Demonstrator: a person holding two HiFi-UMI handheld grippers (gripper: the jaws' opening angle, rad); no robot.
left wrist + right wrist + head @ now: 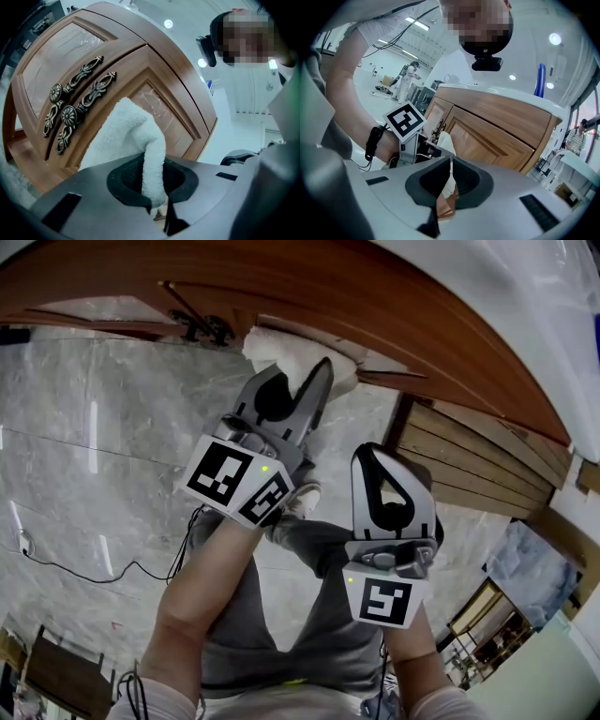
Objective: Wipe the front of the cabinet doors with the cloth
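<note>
Wipe step in hand w/ cloth (123, 136) clamped in L gripper (298, 381), pressed on door (154, 79) front by handles (79, 108); R gripper (389, 465) clenched, empty. Next: sweep across door, keep pressure, skirt handles

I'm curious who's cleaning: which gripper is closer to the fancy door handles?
Left. The left gripper holds the white cloth against the cabinet door, just beside the handles. The right gripper hangs farther back from the door, jaws shut on nothing.
</note>
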